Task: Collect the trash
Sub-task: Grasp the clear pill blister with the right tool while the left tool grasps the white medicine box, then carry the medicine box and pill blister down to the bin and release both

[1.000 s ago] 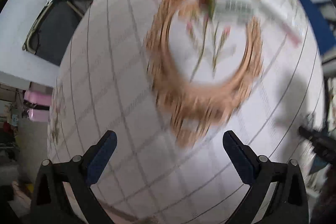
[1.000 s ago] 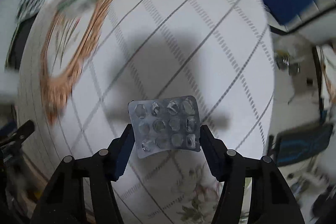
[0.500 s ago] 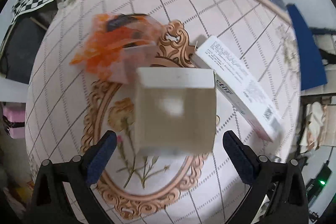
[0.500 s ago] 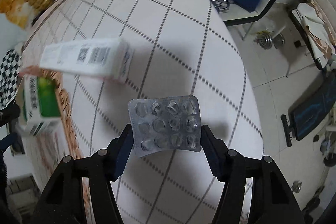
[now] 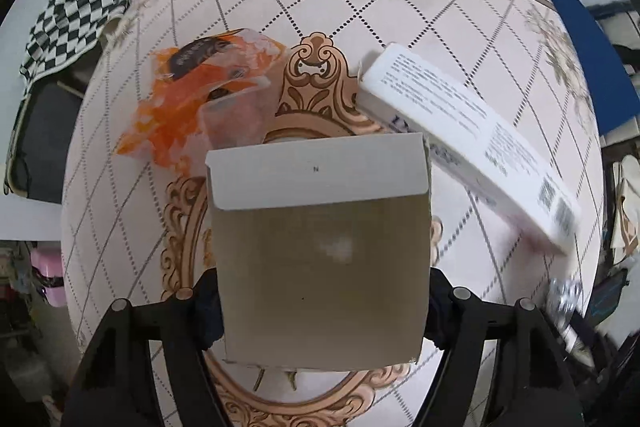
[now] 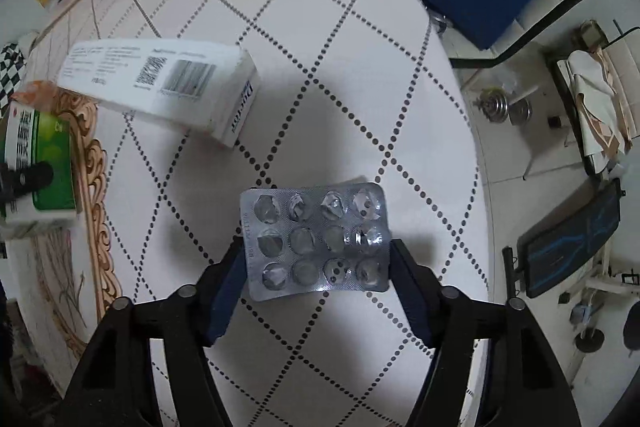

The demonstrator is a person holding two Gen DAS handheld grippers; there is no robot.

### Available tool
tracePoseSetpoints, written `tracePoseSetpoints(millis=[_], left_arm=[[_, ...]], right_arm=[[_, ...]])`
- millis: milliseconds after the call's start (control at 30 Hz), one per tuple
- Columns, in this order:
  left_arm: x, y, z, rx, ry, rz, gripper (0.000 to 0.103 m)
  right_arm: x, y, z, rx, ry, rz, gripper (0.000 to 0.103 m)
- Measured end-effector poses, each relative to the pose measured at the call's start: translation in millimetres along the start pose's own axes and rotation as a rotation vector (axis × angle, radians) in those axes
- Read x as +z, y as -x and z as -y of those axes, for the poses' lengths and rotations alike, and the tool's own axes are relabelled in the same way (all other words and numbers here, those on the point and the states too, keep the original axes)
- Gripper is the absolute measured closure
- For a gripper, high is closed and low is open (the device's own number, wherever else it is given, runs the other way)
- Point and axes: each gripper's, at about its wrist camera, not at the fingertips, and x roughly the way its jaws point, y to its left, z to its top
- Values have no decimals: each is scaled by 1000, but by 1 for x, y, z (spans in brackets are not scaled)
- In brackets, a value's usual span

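1. I am looking down on the round table [image 5: 120,227], its pale cloth crossed with dotted diamond lines and an ornate tan oval printed at the centre.
2. My left gripper [image 5: 324,303] is pointing straight down over that oval, its jaws closing on an open cardboard box [image 5: 320,267] — the box's walls are meeting both dark pads, its flap lying open toward the far side. In the right wrist view the same box [image 6: 40,163] is showing a green printed face at the left edge.
3. A long white carton [image 5: 472,135] is lying slantwise on the cloth just right of the box; the right wrist view is showing its barcode end [image 6: 160,83].
4. An orange and clear plastic wrapper [image 5: 208,99] is lying crumpled just beyond the box's far left corner.
5. My right gripper [image 6: 316,267] is holding an emptied silver blister pack [image 6: 316,239] — twelve burst pockets — edgewise between its pads, above bare cloth near the table's right rim.
6. A checkered cloth [image 5: 68,23] is hanging beyond the table's far left edge.
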Motion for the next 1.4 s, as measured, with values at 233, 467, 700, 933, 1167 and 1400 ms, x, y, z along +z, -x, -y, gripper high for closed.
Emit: tracePoseSetpoints(millis=[233,467,700,933,1167,1400], left_arm=[[-50,29,-6,-7,-16,63,31],[-93,56,-27,-60,6,92,31],[-163,92,-61,-92,-11,132,31],[-238,124,-108,-133,-35,183,31],[-331,146,-162,-162,-97,215,31],[-409,145,-188,-208,-157,144,31]], right_arm=[[-24,22,-8,39,16,26,43],[-68,42,-9,96,32,42,43],[-137,88,-37,130,70,75,43],[-235,141,-64,164,89,146,43],[-360,183,-81,194,28,207,43],[-486,188,-84,227,-42,155,43]])
